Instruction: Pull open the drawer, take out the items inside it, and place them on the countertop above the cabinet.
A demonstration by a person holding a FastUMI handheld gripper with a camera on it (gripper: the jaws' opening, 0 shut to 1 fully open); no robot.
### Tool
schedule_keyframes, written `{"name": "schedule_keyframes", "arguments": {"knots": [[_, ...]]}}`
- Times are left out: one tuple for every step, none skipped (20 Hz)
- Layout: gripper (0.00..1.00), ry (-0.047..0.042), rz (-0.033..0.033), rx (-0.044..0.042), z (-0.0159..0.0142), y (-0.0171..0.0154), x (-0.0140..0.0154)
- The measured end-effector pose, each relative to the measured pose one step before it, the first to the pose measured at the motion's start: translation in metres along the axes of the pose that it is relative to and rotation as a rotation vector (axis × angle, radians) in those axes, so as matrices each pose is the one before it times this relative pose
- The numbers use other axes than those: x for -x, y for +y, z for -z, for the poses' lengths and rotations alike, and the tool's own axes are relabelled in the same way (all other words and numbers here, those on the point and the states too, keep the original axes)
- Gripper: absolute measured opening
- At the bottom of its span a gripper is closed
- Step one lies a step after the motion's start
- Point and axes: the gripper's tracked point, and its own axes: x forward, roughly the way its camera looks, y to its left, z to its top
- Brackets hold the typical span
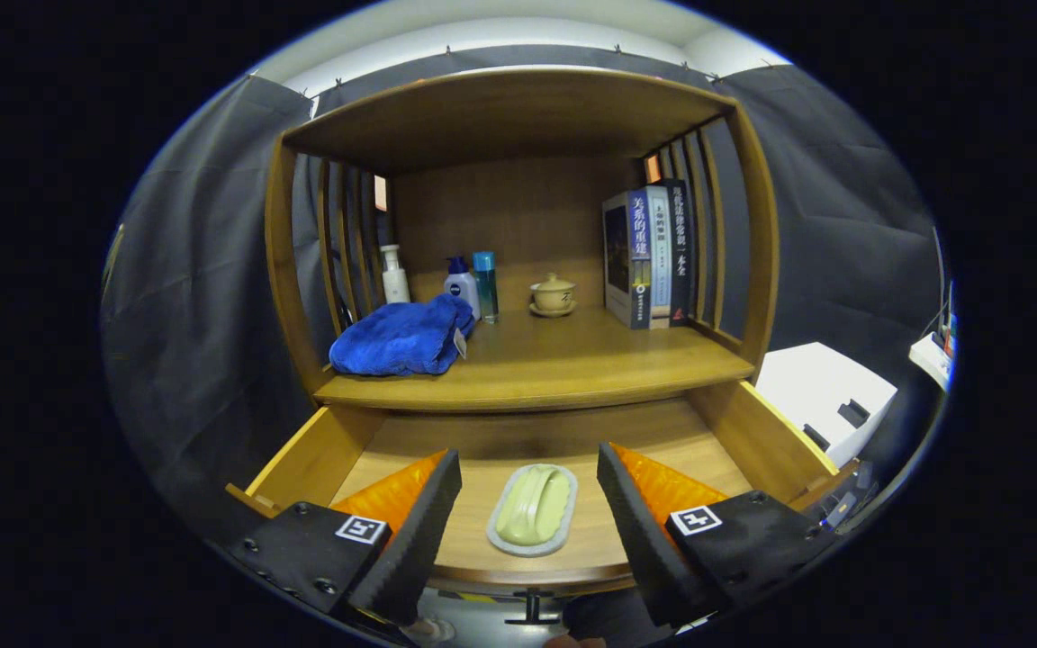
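Drawer [757, 441]: pulled open, lower centre
Soap dish [532, 509]: lay inside — between the fingers
Gripper [529, 493]: fingers spread wide; touched nothing

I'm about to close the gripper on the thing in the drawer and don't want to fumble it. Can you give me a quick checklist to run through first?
1. Drawer pulled open: ok, its floor is exposed.
2. Item to take is there: ok, a pale green soap in its grey dish lies on the drawer floor.
3. Gripper open: ok, fingers spread wide, neither touching the dish.
4. Dish lined up: ok, it sits between the fingers, roughly centred.
5. Height over the dish: cannot tell.
6. Room on the countertop: ok, bare wood between the blue towel and the books.
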Motion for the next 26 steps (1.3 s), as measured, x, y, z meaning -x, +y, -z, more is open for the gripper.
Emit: {"name": "schedule_keyframes", "arguments": {"knots": [[0.99, 0.01942, -0.00271, -0.01114, -0.00142, 0.00081, -0.00779], [0.98, 0.01818, 0.00234, -0.01384, -0.00026, -0.00012, -0.00591], [0.98, 0.02849, 0.00752, -0.01416, 0.00096, -0.00116, -0.00782], [0.98, 0.03958, 0.00751, -0.01595, 0.0027, -0.00136, -0.00786], [0.99, 0.04203, -0.00431, -0.01715, 0.00363, 0.00164, -0.00692], [0.99, 0.0424, -0.00248, -0.01403, 0.0036, 0.00132, -0.00519], [0.99, 0.03734, 0.00057, -0.00764, 0.00269, 0.00019, -0.00726], [0.99, 0.03634, 0.01072, -0.00394, 0.00302, -0.00221, -0.00589], [0.99, 0.04342, 0.00775, 0.01206, 0.0052, -0.00214, -0.00534], [0.99, 0.03487, 0.00557, 0.01355, 0.00645, -0.00022, -0.0067], [0.99, 0.03743, 0.00918, 0.01063, 0.00549, -0.00006, -0.00795], [0.99, 0.04677, 0.00758, 0.00537, 0.00774, -0.00031, -0.0066], [0.99, 0.04147, 0.00321, -0.00251, 0.00665, -0.00032, -0.00525], [0.99, 0.03582, 0.00083, -0.0023, 0.00642, 0.00024, -0.00487], [0.99, 0.02734, 0.00563, -0.002, 0.00323, -0.00088, -0.00572], [0.98, 0.02284, 0.01007, 0.00154, 0.00223, -0.0027, -0.00357], [0.96, 0.01855, 0.00867, 0.00367, 0.00301, -0.00153, -0.00402], [0.95, 0.01491, 0.00335, -0.00078, 0.00179, -0.0009, -0.00098], [0.94, 0.01693, 0.00193, -0.00084, 0.00091, -0.00005, -0.00282], [0.94, 0.01627, 0.00023, -0.00544, 0.00152, -0.00039, -0.00329], [0.91, 0.01673, -0.00224, -0.00772, 0.00083, 0.00151, -0.00167], [0.87, 0.01618, -0.00397, -0.00525, 0.00189, 0.00049, -0.00326], [0.84, 0.01715, -0.0001, -0.00588, 0.00122, 0.0008, -0.00104], [0.79, 0.01752, -0.00336, -0.00811, 0.00228, 0.0007, -0.00278], [0.74, 0.01213, -0.01267, -0.01108, 0.00046, 0.00387, -0.00036], [0.71, 0.02309, -0.00608, -0.00739, 0.00354, 0.00092, -0.00106]]}}
